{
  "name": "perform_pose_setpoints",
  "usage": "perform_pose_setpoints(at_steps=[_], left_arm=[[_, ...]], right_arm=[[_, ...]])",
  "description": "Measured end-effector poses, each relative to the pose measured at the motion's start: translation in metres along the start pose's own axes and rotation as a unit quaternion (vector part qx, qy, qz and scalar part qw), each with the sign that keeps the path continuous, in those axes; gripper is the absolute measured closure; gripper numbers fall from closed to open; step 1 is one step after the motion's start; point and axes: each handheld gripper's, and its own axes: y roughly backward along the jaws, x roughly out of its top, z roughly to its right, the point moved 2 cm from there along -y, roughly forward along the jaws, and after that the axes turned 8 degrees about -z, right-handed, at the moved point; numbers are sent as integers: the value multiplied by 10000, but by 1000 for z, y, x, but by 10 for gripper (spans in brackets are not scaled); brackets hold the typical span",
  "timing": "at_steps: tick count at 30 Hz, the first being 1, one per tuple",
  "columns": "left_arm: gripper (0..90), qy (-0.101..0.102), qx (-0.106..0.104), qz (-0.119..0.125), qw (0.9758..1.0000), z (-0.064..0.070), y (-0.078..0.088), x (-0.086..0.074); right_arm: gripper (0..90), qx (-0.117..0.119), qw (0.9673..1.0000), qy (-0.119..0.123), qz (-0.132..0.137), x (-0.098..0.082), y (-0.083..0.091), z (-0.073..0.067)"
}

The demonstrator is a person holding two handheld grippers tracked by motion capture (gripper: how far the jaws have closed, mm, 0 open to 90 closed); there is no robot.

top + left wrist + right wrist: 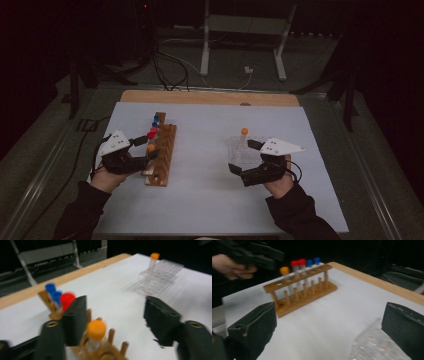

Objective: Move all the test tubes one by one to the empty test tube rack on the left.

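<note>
Orange-capped tube (95,336) stands upright in wooden rack (299,293), betw. L gripper's (117,322) spread jaws, no pad touching it, released. R gripper (329,325) also spread wide, nothing gripped, clear plastic rack (158,275) just under/ahead of it w/ 2nd orange tube (244,132).

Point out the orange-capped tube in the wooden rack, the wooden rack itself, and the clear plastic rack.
orange-capped tube (96,329), left gripper view, on its cap.
wooden rack (294,280), right gripper view, on its top bar.
clear plastic rack (160,277), left gripper view, on its top face.
</note>
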Motion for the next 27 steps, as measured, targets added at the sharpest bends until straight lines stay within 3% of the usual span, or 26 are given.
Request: perform_pose_setpoints(at_steps=[3, 7, 8, 11, 19, 21, 25, 27], left_arm=[[158, -12, -116, 96, 9999, 9, 1, 6], [49, -22, -374, 163, 9992, 21, 0, 12], [30, -37, -412, 168, 9990, 23, -1, 13], [20, -117, -571, 189, 9981, 32, -3, 15], [20, -245, -682, 208, 9972, 43, -5, 17], [20, -245, -695, 210, 9971, 43, -5, 18], [20, -243, -674, 209, 9972, 43, -5, 17], [19, -224, -697, 199, 9971, 43, -6, 17]], right_arm=[[0, -247, 9997, -69, -46, -2, 2, 13], [0, -440, 9986, -269, -142, -7, 0, 31], [34, -536, 9979, -307, -199, -10, -2, 36], [78, -779, 9952, -443, -396, -17, -14, 47], [414, -1096, 9887, -659, -781, -25, -42, 67], [478, -1214, 9856, -722, -925, -25, -47, 71], [545, -1424, 9799, -782, -1162, -26, -57, 78], [567, -1418, 9790, -851, -1193, -26, -61, 82]])
